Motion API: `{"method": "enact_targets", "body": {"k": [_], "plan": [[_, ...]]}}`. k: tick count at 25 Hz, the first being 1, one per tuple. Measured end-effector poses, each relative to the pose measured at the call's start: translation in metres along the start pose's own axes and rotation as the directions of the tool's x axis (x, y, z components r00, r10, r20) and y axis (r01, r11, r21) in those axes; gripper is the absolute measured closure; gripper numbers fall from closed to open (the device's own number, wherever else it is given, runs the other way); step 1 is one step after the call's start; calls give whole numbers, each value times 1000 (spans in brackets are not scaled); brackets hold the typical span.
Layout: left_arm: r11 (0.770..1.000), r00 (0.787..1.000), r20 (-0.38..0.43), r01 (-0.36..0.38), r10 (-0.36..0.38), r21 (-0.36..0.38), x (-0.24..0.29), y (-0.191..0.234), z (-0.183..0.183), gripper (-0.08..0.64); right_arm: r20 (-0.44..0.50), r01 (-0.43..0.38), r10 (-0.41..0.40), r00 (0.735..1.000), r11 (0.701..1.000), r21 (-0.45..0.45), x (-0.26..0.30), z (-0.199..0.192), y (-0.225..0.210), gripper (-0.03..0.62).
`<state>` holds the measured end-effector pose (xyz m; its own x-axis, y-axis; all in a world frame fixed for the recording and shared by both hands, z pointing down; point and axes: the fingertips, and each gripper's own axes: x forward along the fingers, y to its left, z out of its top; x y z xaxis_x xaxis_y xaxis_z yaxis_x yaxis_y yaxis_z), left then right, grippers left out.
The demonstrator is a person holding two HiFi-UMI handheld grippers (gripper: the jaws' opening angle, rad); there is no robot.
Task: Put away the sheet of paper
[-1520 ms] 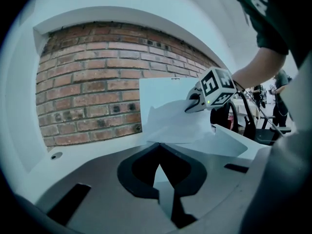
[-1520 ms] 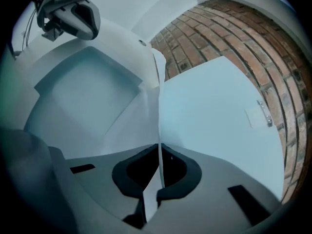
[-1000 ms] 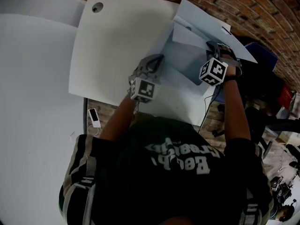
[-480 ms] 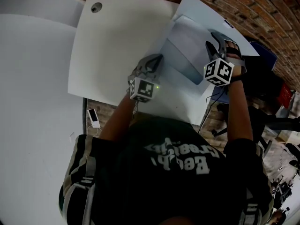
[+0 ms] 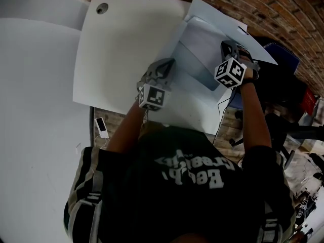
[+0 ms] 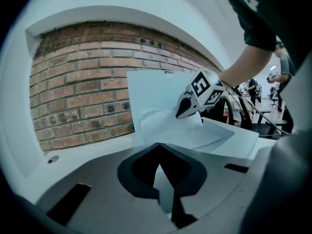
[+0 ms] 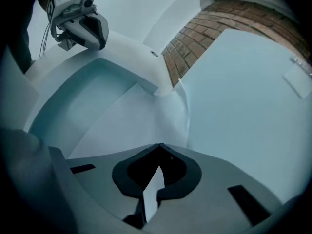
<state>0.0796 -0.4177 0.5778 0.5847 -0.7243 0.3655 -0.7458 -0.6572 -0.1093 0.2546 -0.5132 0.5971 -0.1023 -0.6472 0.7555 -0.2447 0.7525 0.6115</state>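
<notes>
Left gripper [image 5: 166,65] jaws pinched shut on near edge of open folder [image 5: 223,22] on white surface [image 5: 126,44], right gripper [image 5: 226,47] jaws just closed onto sheet of paper [image 5: 200,44] lying inside folder, beside its raised cover.

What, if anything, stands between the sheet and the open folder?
Nothing visible does. The folder lies open on the table, its cover raised toward the brick wall, and the sheet already rests against its inner face.
</notes>
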Motion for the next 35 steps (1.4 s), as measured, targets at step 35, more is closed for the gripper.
{"method": "enact_targets", "body": {"k": [35], "plan": [[999,1000,-16,20,-20,-44,-3,4,-8,558,150,-369,443,884,857,-360,11,52,132,600]]}}
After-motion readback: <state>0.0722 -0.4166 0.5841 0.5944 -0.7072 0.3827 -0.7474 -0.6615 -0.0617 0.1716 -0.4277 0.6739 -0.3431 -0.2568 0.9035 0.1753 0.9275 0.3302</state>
